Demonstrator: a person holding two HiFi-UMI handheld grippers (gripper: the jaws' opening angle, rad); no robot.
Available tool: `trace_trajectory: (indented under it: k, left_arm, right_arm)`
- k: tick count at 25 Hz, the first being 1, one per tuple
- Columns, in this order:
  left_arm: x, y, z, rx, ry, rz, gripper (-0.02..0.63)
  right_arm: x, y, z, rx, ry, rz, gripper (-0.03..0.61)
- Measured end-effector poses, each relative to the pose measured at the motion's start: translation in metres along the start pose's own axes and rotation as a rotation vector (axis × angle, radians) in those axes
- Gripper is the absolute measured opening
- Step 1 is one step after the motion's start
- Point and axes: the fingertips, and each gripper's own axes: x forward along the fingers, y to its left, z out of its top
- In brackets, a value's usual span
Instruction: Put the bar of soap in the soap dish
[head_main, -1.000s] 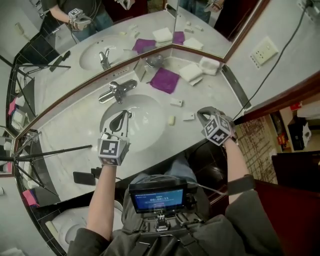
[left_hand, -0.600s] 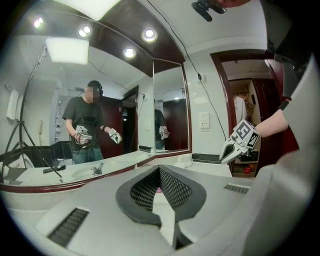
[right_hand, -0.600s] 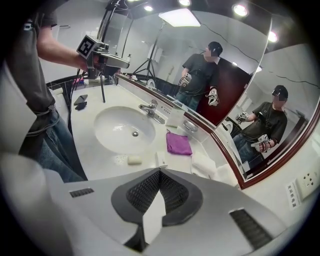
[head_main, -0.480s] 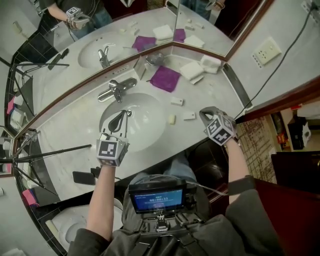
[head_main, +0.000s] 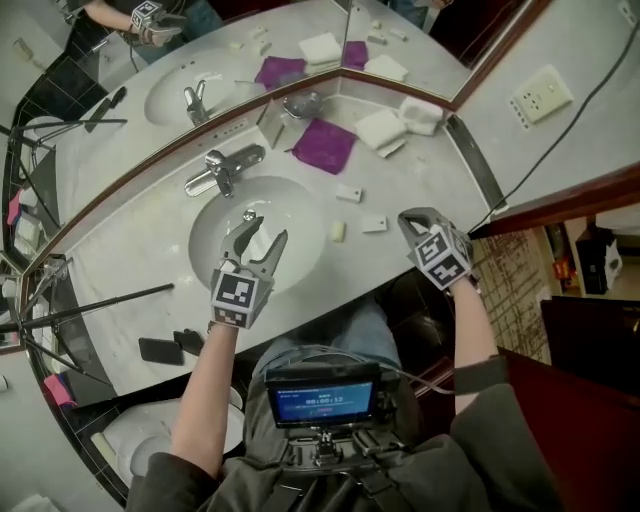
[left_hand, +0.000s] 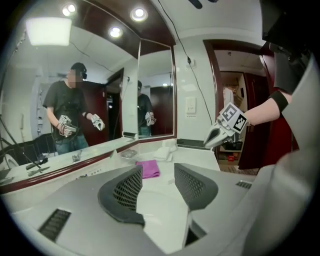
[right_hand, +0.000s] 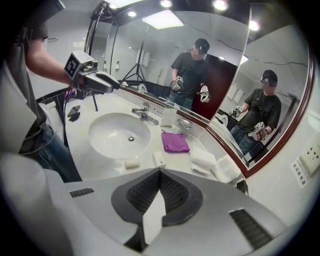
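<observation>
The task is at its very beginning, as I judge it. The bar of soap (head_main: 339, 231) lies on the white bench (head_main: 432, 172), just beside the right rim of the basin (head_main: 213, 232), and nothing touches it. It is between the two tongs, a little nearer to the right ones.

The small round dish (head_main: 303, 104) at the far side, close to the mirror and just left of the purple cloth (head_main: 323, 145), I take for the soap dish. It is well apart from the soap, and whether anything lies in it I cannot tell.

The left tongs (head_main: 265, 235) hang over the basin with the jaws apart. They have just been opening, and between them shows only the white basin, no object. The right tongs (head_main: 408, 220) hover over the right part of the bench, with the jaws together and nothing in them.

So every step is left: to reach the soap, to grip it, to carry it to the far side and to lay it in the dish.
</observation>
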Motion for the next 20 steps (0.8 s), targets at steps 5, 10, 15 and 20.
trace_trajectory:
  k: [5,10,15,20]
  left_arm:
    - [0.051,-0.045,-0.034,-0.026,0.162,-0.064,0.273]
    - [0.114,-0.097,-0.08,-0.02,0.343,-0.119,0.288]
    - [0.156,-0.117,-0.12,-0.07,0.473,-0.096,0.282]
    - [0.18,-0.119,-0.149,-0.113,0.583,-0.064,0.267]
  right_arm:
    - [0.016,-0.029,-0.002,0.069,-0.063,0.019,0.02]
    - [0.023,-0.067,-0.008,0.193,-0.15,0.056,0.02]
    - [0.03,-0.093,-0.021,0.186,-0.143,0.081,0.02]
    - [0.047,-0.125,-0.046,0.286,-0.124,0.065,0.02]
